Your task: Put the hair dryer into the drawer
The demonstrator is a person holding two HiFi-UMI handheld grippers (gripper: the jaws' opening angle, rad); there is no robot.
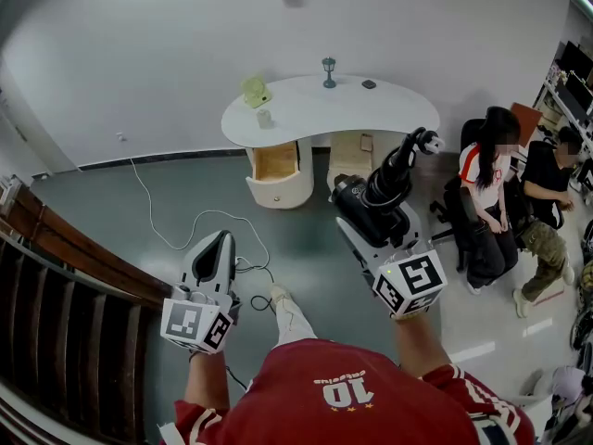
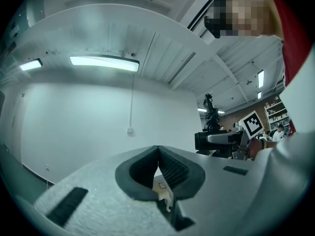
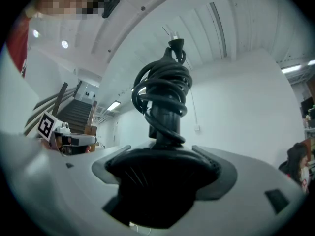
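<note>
The right tongs are spread wide and pinch the hair dryer by its fat body. Its handle sticks out ahead with the cord wound round it, likely so nothing trails. The left tongs are pressed together and empty beside them, and the open drawer under the white counter lies well ahead of both.

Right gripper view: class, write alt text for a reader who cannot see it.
A black hair dryer fills the gap between the right gripper's jaws, which clamp its body. Its handle stands upward, wrapped in coiled black cord with the plug on top, against a white wall.
</note>
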